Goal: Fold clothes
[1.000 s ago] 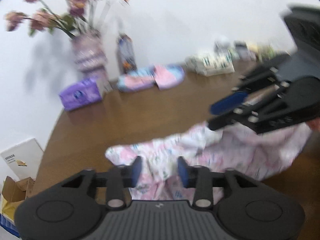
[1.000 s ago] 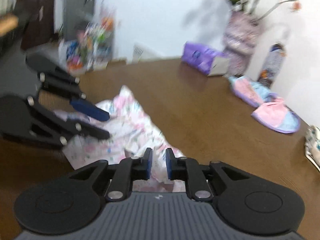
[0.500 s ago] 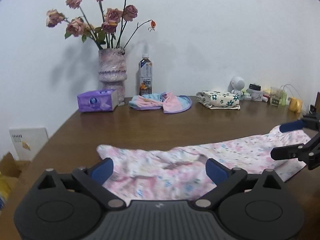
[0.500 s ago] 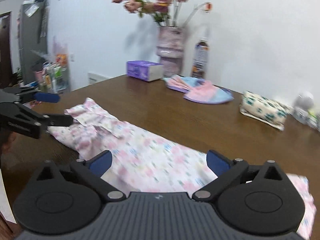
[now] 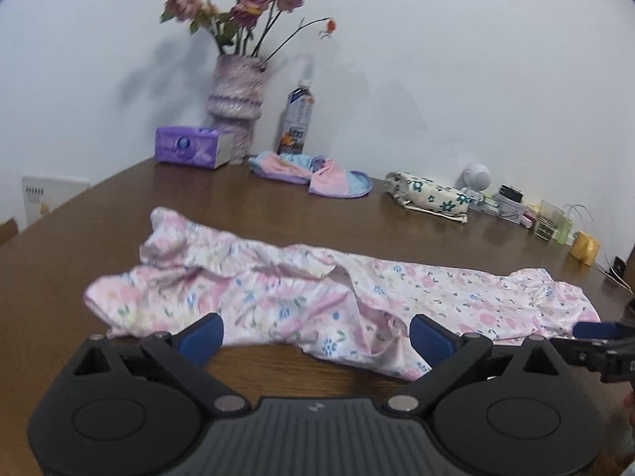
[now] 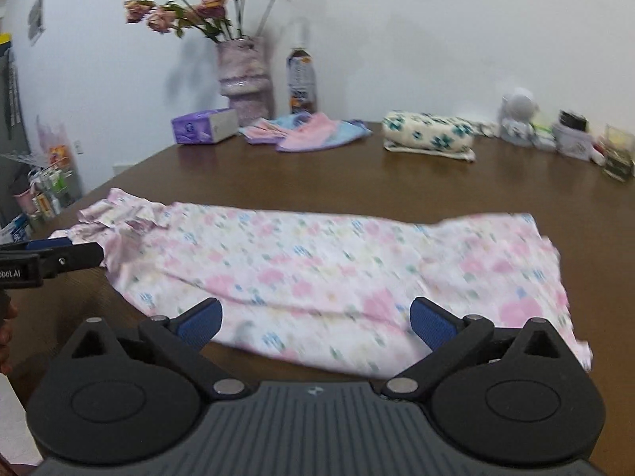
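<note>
Both grippers have let go of the garment and opened their jaws wide.
Left gripper [image 5: 313, 335] and right gripper [image 6: 315, 319] hold nothing; the flowered garment [image 5: 317, 293] lies stretched along the bench [image 5: 278, 206].

Bare table [image 5: 246, 202] between floral garment [image 5: 301, 293] and clutter along wall.
</note>
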{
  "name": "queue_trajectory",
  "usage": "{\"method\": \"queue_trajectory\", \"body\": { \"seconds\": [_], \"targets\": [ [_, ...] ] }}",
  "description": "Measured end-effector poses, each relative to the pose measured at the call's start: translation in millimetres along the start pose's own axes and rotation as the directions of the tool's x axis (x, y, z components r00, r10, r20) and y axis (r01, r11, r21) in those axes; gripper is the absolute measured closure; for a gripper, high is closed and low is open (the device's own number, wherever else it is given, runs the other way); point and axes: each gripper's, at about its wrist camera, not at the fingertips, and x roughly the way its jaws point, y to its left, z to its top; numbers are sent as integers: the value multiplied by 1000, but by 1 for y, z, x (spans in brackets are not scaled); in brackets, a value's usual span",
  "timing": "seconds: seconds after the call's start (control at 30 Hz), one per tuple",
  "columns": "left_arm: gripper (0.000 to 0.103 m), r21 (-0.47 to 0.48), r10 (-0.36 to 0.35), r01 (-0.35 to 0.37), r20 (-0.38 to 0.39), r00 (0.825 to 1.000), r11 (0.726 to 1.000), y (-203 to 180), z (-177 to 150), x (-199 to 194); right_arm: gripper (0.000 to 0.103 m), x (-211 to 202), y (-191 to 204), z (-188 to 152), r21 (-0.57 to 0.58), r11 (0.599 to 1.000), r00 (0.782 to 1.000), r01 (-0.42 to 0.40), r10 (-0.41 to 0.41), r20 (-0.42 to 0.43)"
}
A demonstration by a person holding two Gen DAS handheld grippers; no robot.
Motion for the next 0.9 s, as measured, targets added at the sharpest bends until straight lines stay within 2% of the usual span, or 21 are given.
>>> {"method": "queue_trajectory", "body": {
  "seconds": [0.33, 0.57, 0.9],
  "targets": [
    [3, 34, 18, -18, -2, 1000, 999, -11, -9, 4, 0, -5, -19, -25, 50, 995, 996, 91, -91, 7],
    [3, 18, 25, -25, -8, 1000, 1000, -9, -9, 6, 0, -8, -24, -27, 66, 992, 994, 105, -107, 34],
    [3, 55, 33, -33, -5, 999, 998, -15, -10, 7, 0, 0, -25, -26, 61, 993, 994, 106, -105, -8]
  ]
}}
